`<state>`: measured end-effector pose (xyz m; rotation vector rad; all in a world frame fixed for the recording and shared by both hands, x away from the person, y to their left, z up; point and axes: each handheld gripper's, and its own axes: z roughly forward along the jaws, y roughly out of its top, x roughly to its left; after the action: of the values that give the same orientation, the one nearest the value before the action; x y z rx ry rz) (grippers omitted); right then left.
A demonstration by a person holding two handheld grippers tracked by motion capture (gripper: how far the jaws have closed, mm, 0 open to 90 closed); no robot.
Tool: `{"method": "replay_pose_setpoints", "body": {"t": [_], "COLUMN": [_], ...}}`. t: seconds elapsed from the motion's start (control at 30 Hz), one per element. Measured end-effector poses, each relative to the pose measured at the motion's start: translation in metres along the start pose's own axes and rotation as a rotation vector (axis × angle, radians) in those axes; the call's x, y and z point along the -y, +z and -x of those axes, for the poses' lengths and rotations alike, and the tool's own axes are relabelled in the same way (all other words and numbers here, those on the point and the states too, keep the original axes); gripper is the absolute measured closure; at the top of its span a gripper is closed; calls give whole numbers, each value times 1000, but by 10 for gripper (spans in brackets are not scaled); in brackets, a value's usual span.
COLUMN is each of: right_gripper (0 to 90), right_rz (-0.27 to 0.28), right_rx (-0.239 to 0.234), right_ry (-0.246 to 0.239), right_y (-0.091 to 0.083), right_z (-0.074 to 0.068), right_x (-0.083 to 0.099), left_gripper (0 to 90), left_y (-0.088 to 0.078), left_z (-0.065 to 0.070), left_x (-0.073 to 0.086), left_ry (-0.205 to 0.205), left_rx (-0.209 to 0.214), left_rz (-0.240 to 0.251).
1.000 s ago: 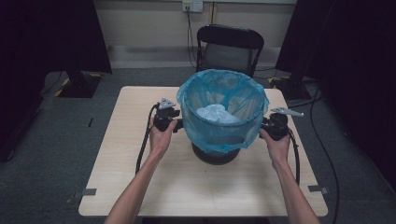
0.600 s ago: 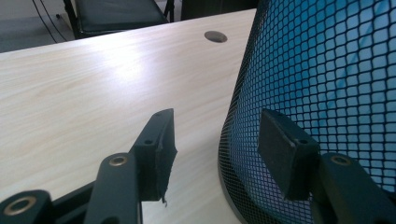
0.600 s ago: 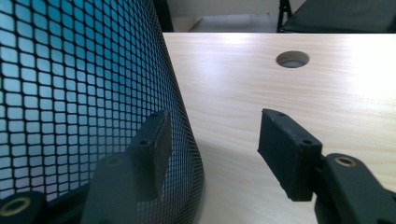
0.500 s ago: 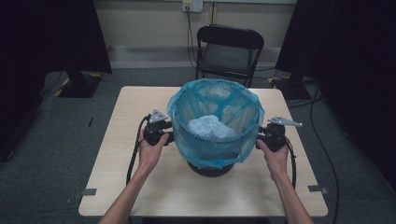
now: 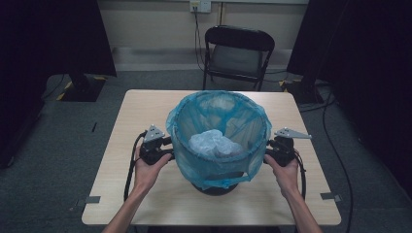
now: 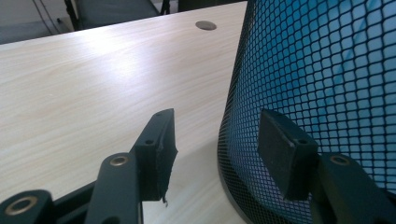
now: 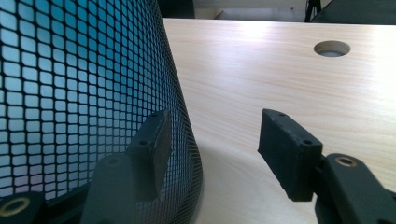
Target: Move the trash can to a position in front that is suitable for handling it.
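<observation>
A black mesh bin (image 5: 218,182) lined with a blue bag (image 5: 194,145) sits on the front half of the wooden table (image 5: 145,107). A crumpled white bag (image 5: 211,143) lies inside it. My left gripper (image 5: 167,148) is against the bin's left side and my right gripper (image 5: 268,151) against its right side. In the left gripper view the gripper (image 6: 217,121) is open, its right jaw in front of the mesh (image 6: 327,70) and its left jaw over bare table. In the right gripper view the gripper (image 7: 215,119) is open, its left jaw against the mesh (image 7: 70,93).
A black folding chair (image 5: 238,53) stands behind the table's far edge. A round cable hole (image 7: 331,48) lies in the tabletop beyond the right gripper, and another hole (image 6: 205,25) beyond the left. Cables trail off the table sides, and dark curtains flank the room.
Both hands and the bin between them have come toward the table's front edge, away from the chair. The grippers keep their places on the bin's two sides.
</observation>
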<state>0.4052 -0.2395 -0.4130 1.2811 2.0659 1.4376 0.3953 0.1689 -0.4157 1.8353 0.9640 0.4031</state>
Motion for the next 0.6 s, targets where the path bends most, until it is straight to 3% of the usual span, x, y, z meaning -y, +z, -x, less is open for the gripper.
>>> {"method": "replay_pose_setpoints", "body": {"t": [0.23,0.6], "right_gripper": [432,427], "right_rz": [-12,-8], "right_rx": [-27,-53], "right_ry": [1,10], "right_y": [-1,-10], "right_z": [-11,-20], "right_x": [4,13], "left_gripper": [444,439], "left_y": [-14,-26], "left_z": [-2,2], "left_x": [11,20], "left_ry": [-27,-29], "left_rx": [38,81], "left_rz": [12,7]}}
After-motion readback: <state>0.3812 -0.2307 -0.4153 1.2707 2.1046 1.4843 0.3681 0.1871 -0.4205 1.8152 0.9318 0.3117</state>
